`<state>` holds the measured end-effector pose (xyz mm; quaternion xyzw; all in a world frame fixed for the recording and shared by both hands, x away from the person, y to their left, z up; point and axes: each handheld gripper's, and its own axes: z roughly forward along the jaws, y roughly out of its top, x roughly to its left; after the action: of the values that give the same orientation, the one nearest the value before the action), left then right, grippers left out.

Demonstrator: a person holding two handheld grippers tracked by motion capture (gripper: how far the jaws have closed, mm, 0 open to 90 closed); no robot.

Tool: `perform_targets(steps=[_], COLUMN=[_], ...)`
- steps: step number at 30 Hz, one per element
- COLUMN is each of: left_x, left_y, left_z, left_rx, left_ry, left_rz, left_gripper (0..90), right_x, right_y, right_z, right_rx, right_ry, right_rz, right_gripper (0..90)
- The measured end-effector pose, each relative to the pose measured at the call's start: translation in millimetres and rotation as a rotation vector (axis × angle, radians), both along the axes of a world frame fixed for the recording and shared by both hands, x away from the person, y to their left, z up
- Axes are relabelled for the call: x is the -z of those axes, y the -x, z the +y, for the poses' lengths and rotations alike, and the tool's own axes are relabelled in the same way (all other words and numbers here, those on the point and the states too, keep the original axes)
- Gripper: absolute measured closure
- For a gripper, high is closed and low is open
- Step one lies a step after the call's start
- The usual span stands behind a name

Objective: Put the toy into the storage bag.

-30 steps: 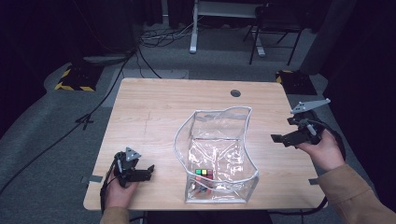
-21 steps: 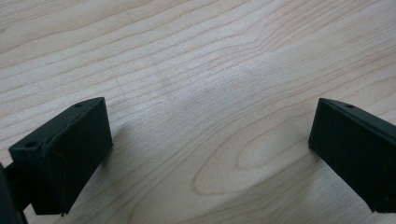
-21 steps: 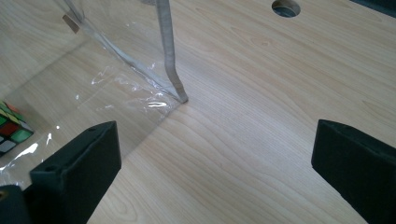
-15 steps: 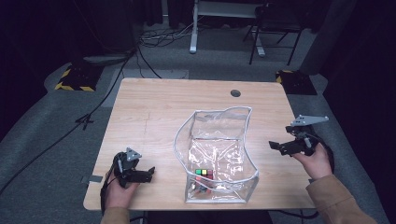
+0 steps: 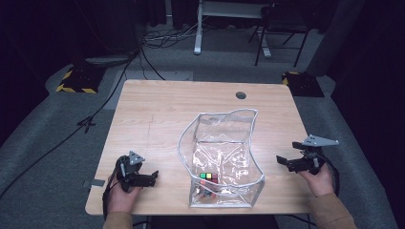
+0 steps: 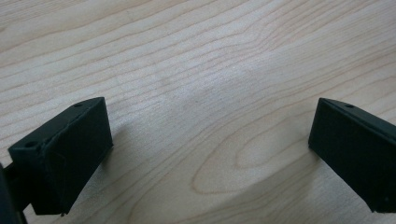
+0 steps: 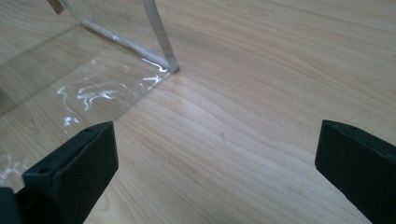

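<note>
Clear plastic bag standing open near the tabletop's near edge, with a colour cube inside at its near end. Left gripper by the near left corner, jaws spread, empty. Right gripper by the right edge, just beside the bag, jaws spread, empty.

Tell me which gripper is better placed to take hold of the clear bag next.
Right, probably. The right gripper sits open beside the clear plastic bag, whose corner shows just ahead of its jaws in the right gripper view. The left gripper faces bare table.
</note>
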<state>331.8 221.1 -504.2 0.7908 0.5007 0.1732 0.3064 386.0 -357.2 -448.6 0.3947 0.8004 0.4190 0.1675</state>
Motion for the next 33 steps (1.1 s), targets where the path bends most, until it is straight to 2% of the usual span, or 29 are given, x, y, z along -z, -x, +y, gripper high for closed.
perform_targets(steps=[6,7,9,12,16,17,21,24,25,26,28,33], left_x=[0.1,0.2,0.3,0.1,0.2,0.2,0.2,0.1,0.1,0.2,0.2,0.2], left_y=[0.0,0.1,0.3,0.4,0.5,0.5,0.4,0.4,0.4,0.5,0.4,0.5], left_z=[-0.1,-0.1,-0.4,-0.3,-0.4,-0.4,-0.3,-0.2,-0.3,-0.4,-0.4,-0.4], left_rx=[-0.001,0.000,-0.003,0.000,0.002,0.002,0.002,0.001,0.001,0.005,0.005,0.005], left_ry=[0.000,0.000,-0.006,-0.008,-0.005,-0.004,-0.006,-0.008,-0.007,-0.005,-0.006,-0.004], left_rz=[-0.001,-0.002,-0.010,-0.006,-0.003,-0.002,-0.004,-0.006,-0.006,-0.001,-0.003,-0.002], left_gripper=[0.0,0.0,0.0,0.0,0.0,0.0,0.0,0.0,0.0,0.0,0.0,0.0], right_x=[15.6,17.9,20.4,26.0,33.2,34.3,39.3,46.0,48.1,50.4,56.1,56.3], right_y=[4.8,5.9,5.7,6.4,5.5,4.9,3.5,1.3,1.5,2.1,5.2,4.9], right_z=[-6.1,-7.0,-7.8,-6.9,-7.2,-7.5,-2.2,-0.4,-0.1,-0.8,-2.2,-5.0], right_rx=[-0.007,-0.004,-0.004,0.000,0.006,0.002,-0.024,-0.022,-0.013,-0.014,-0.014,-0.052], right_ry=[-0.006,-0.023,-0.020,-0.011,0.033,0.062,0.156,0.188,0.198,0.187,0.140,0.134], right_rz=[0.005,0.008,0.028,0.026,0.039,0.049,0.115,0.152,0.150,0.122,0.067,0.063], right_gripper=[0.0,0.0,0.0,0.0,0.0,0.0,0.0,0.0,0.0,0.0,0.0,0.0])
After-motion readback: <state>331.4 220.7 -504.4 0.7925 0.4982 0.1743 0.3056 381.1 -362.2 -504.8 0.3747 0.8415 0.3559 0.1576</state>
